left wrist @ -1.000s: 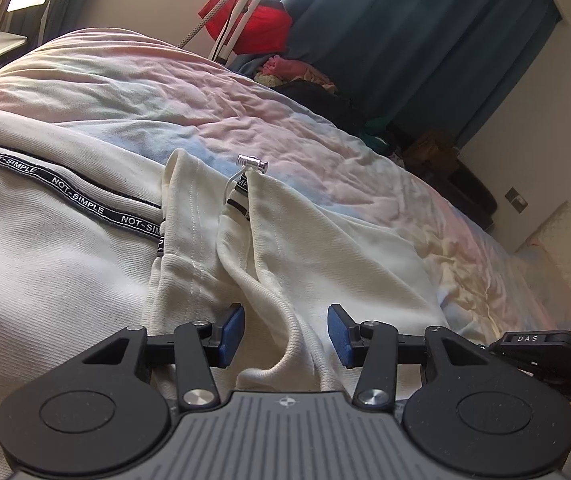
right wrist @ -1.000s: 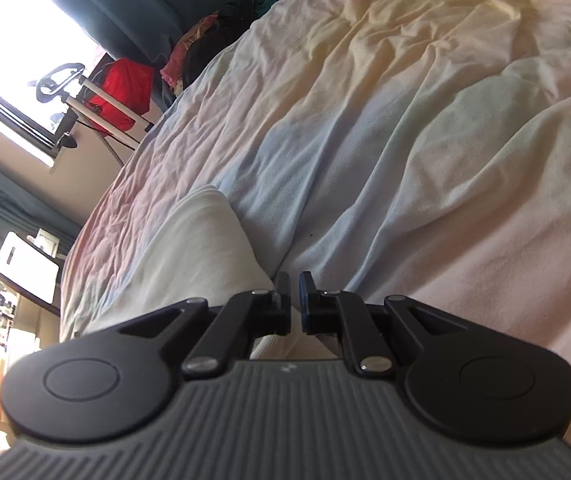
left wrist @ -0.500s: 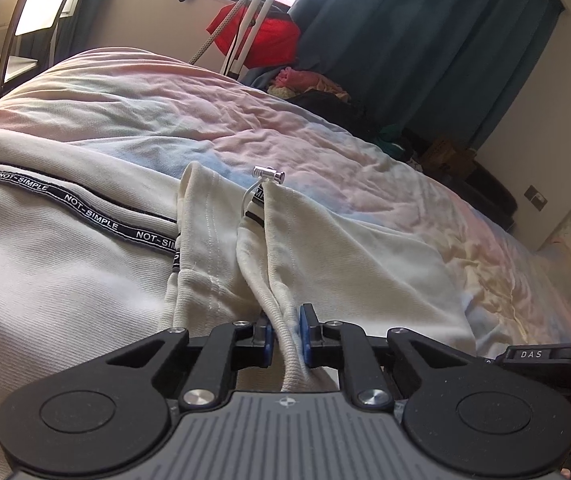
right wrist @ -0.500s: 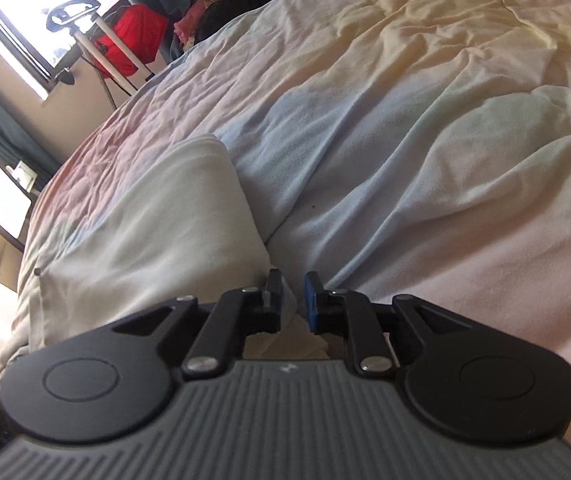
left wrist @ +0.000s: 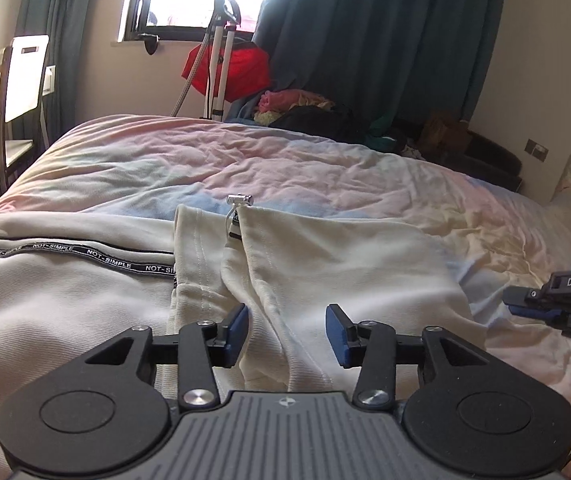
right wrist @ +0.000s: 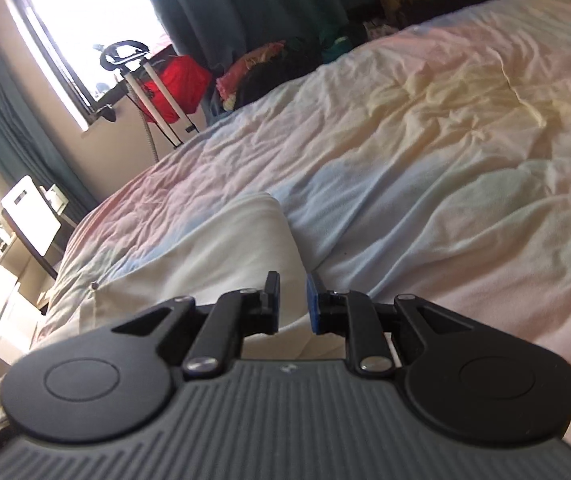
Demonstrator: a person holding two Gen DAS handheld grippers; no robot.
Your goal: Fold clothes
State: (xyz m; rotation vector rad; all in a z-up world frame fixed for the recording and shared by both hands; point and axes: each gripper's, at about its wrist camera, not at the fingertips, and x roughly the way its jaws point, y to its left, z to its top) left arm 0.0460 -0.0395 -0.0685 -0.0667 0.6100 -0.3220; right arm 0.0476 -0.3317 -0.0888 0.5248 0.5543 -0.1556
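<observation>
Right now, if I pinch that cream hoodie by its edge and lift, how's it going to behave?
The cream hoodie will probably go floppy, since it already lies in soft folds on the bed. Its thick ribbed knit suggests it will sag heavily from one pinch. The drawstring's metal tip lies loose, so it may swing.

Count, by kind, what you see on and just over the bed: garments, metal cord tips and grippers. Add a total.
Cream garment: 1, as far as shows
Metal cord tip: 1
Grippers: 2, the left gripper and the right gripper; the jaws of both have just been opening, with cloth in the gaps but not pinched
Total: 4
</observation>
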